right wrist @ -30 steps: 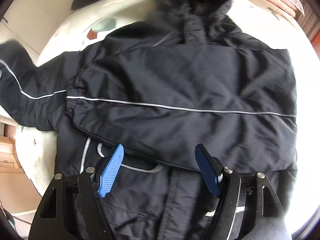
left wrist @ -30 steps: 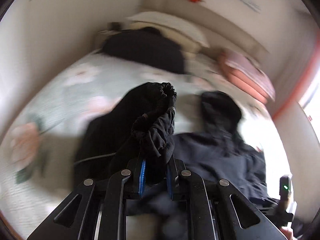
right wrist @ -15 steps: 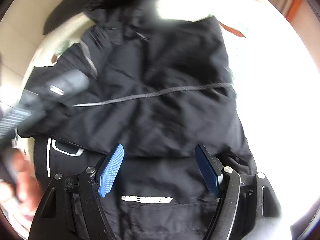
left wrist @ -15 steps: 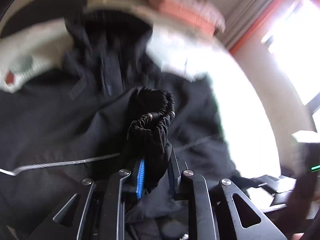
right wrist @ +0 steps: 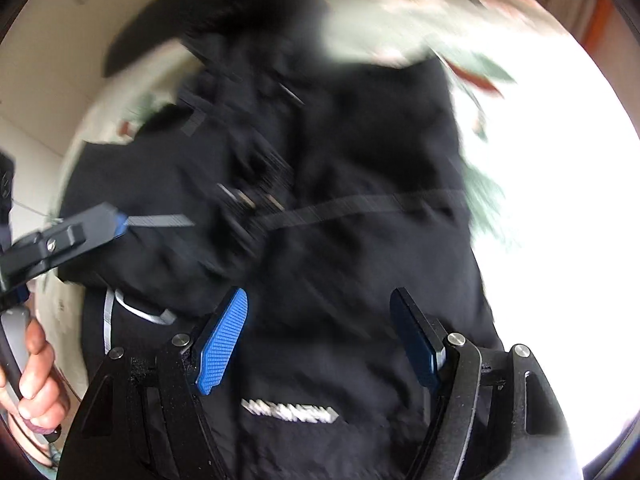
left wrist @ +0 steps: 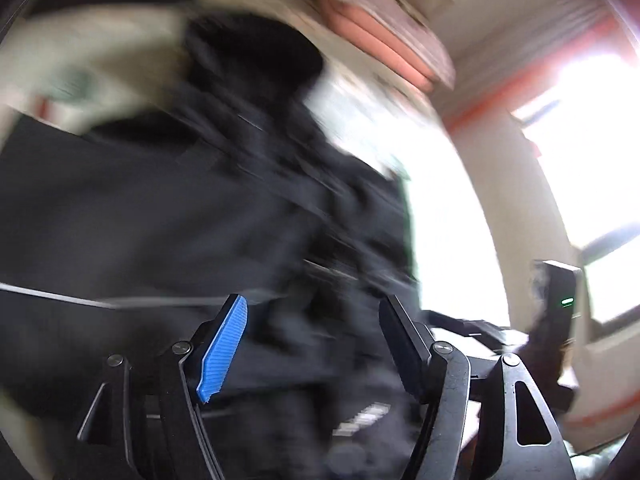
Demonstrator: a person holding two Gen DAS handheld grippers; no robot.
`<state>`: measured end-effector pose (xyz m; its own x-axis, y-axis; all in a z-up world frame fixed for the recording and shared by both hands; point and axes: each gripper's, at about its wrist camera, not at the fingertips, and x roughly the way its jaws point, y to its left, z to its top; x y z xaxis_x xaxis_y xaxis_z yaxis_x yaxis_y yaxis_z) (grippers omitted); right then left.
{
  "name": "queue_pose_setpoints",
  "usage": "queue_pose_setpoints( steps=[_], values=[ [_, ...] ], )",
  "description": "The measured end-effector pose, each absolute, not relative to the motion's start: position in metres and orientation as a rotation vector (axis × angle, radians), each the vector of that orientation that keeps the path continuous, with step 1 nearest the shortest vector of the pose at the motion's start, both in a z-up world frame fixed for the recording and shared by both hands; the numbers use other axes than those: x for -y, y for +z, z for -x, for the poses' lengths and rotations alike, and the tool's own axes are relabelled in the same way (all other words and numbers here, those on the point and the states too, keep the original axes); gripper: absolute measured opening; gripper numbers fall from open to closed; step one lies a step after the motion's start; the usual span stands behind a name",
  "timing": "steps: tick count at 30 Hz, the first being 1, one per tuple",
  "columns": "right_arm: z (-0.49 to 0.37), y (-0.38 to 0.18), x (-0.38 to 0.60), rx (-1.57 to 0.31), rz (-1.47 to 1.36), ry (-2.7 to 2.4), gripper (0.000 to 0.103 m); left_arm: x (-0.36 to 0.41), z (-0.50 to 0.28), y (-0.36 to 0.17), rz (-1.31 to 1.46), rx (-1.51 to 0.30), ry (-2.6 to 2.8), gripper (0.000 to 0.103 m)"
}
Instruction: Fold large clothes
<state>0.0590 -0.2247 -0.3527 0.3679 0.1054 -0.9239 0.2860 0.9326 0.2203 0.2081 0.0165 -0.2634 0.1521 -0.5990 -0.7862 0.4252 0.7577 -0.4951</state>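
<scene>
A large black jacket [right wrist: 360, 220] with thin grey piping lies on the bed, its sleeves folded in over the body and its hood at the far end. It fills the left wrist view [left wrist: 180, 220], blurred by motion. My left gripper [left wrist: 316, 328] is open and empty just above the jacket; it also shows at the left edge of the right wrist view [right wrist: 72, 236]. My right gripper [right wrist: 320, 320] is open and empty over the jacket's lower part, near a white logo [right wrist: 292, 410].
The bed has a pale floral cover [right wrist: 400, 20]. Pink folded bedding [left wrist: 384, 44] lies at the head of the bed. A bright window [left wrist: 580, 152] is at the right. Another dark garment [right wrist: 160, 28] lies at the far left of the bed.
My left gripper carried the sleeve cuff across the jacket and has let it go; its jaws now stand open. My right gripper stayed open and shifted over the jacket.
</scene>
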Motion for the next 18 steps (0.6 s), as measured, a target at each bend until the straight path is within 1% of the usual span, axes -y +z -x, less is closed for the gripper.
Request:
queue_pose_setpoints(
  steps=[2, 4, 6, 8, 9, 11, 12, 14, 16, 18],
  values=[
    [-0.082, -0.349, 0.210, -1.154, -0.346, -0.071, 0.077, -0.045, -0.220, -0.259, 0.127, -1.186, -0.616, 0.071],
    [-0.108, -0.351, 0.193, -1.114, -0.310, -0.026, 0.077, -0.072, -0.232, -0.269, 0.089, -1.191, -0.495, 0.071],
    [-0.132, -0.362, 0.175, -1.120, -0.275, 0.009, 0.077, -0.095, -0.240, -0.288, 0.075, -1.212, -0.432, 0.071],
    [-0.149, -0.382, 0.159, -1.165, -0.238, 0.032, 0.076, -0.105, -0.241, -0.302, 0.078, -1.233, -0.425, 0.070],
    [-0.155, -0.397, 0.152, -1.214, -0.202, 0.013, 0.075, -0.105, -0.240, -0.314, 0.070, -1.250, -0.413, 0.070],
    [-0.163, -0.426, 0.143, -1.294, -0.139, -0.025, 0.074, -0.101, -0.240, -0.332, 0.055, -1.257, -0.391, 0.071],
    [-0.161, -0.429, 0.141, -1.274, -0.124, -0.026, 0.074, -0.100, -0.240, -0.338, 0.040, -1.246, -0.387, 0.074],
    [-0.162, -0.429, 0.140, -1.271, -0.112, -0.029, 0.075, -0.093, -0.240, -0.339, 0.021, -1.241, -0.393, 0.082],
    [-0.165, -0.426, 0.142, -1.291, -0.139, -0.022, 0.076, -0.085, -0.237, -0.338, -0.041, -1.237, -0.392, 0.082],
    [-0.165, -0.412, 0.156, -1.291, -0.216, 0.014, 0.075, -0.085, -0.232, -0.328, -0.059, -1.227, -0.409, 0.082]
  ],
)
